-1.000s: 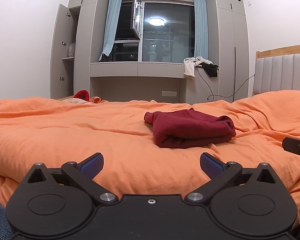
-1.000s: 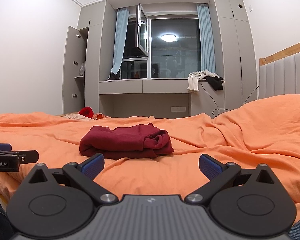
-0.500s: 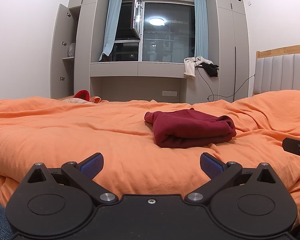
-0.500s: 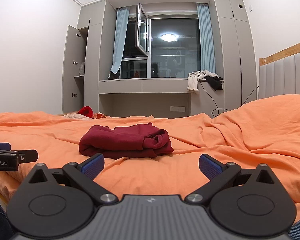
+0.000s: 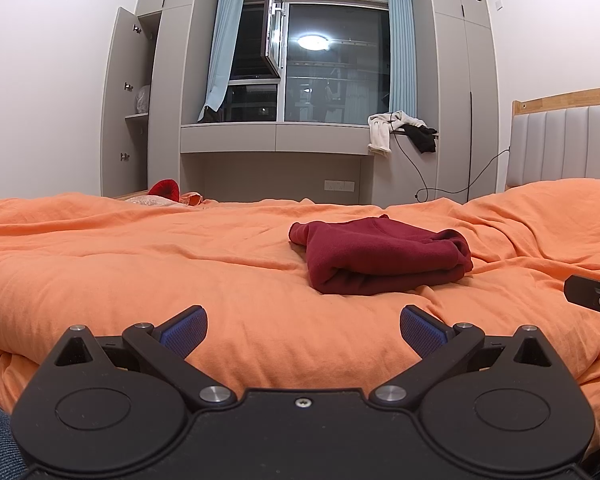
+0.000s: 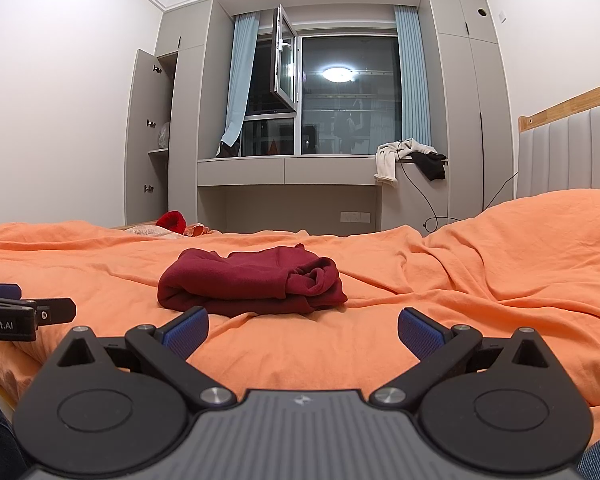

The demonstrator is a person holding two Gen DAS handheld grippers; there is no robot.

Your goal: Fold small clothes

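A dark red garment lies folded in a compact bundle on the orange duvet. It also shows in the right wrist view. My left gripper is open and empty, low at the bed's near edge, with the garment ahead and to its right. My right gripper is open and empty, also at the near edge, with the garment ahead and slightly left. Each gripper shows at the edge of the other's view: the right one, the left one.
A padded headboard stands at the right. A window ledge at the back holds white and black clothes. A red item lies at the bed's far left. An open cabinet stands left.
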